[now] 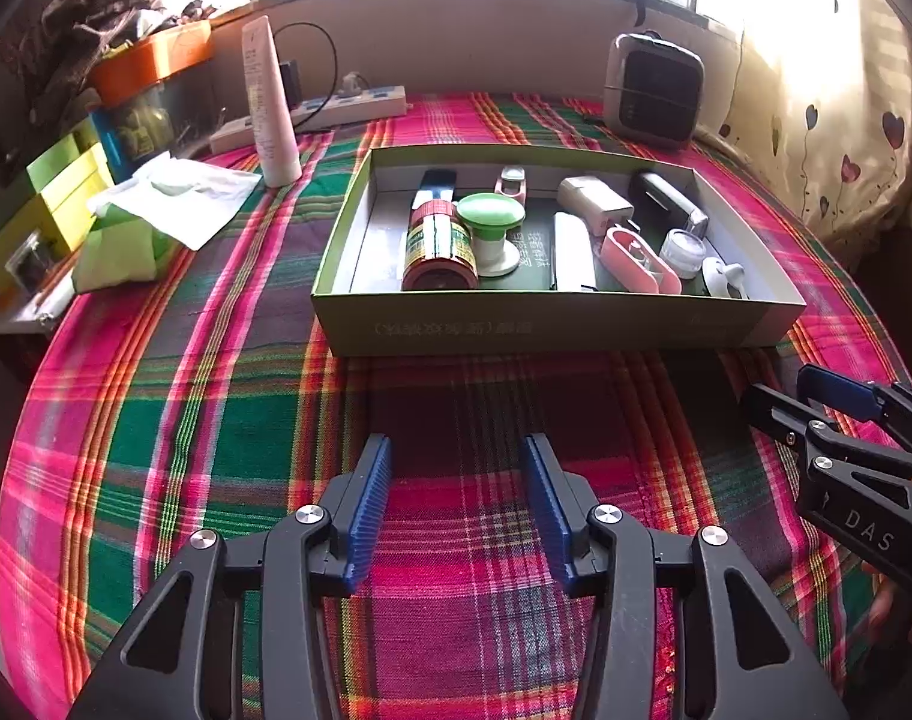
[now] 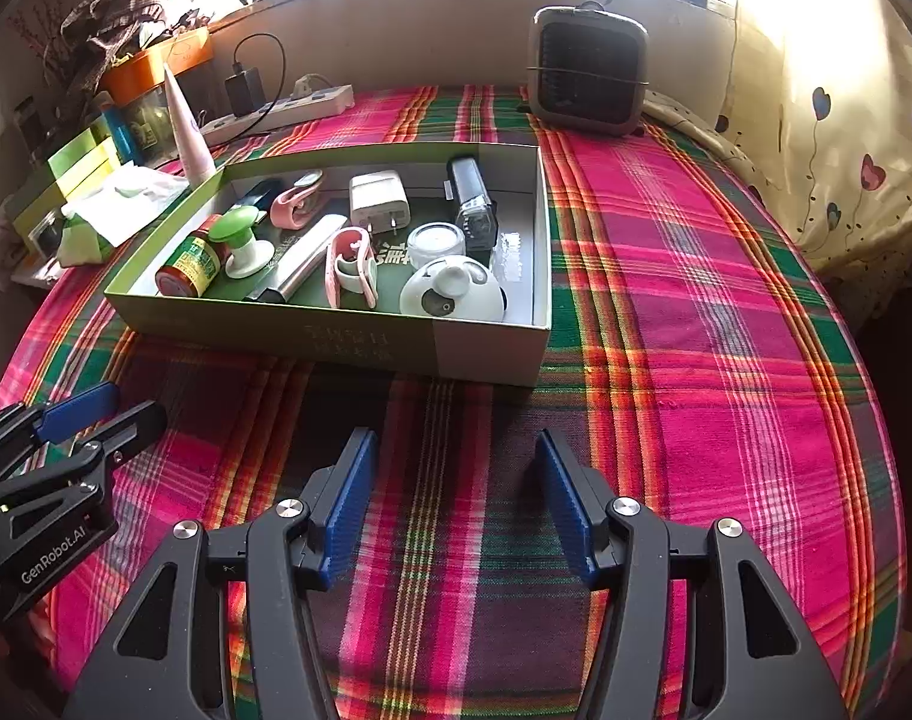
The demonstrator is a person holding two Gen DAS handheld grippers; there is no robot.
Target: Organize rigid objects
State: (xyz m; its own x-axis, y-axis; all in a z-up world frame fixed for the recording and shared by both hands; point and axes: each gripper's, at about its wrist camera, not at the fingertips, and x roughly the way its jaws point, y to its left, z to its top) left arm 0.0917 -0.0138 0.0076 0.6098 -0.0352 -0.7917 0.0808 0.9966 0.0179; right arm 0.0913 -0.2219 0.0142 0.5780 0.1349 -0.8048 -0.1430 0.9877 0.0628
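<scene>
Both grippers, left gripper [image 1: 456,498] and right gripper [image 2: 456,498], hang part open and empty over plaid cloth [image 1: 216,420], short of the cardboard box [image 1: 546,324]. Inside the box: red jar [image 1: 439,246], glassy and probably slippery, grip its body; white charger [image 2: 379,199], hard and light.

Ahead of my jaws I see a plaid cloth [image 1: 216,420] carrying a green box [image 1: 552,324]; beyond it stand a small heater [image 1: 654,90], a power strip [image 1: 348,108] and a white tube [image 1: 270,108].
</scene>
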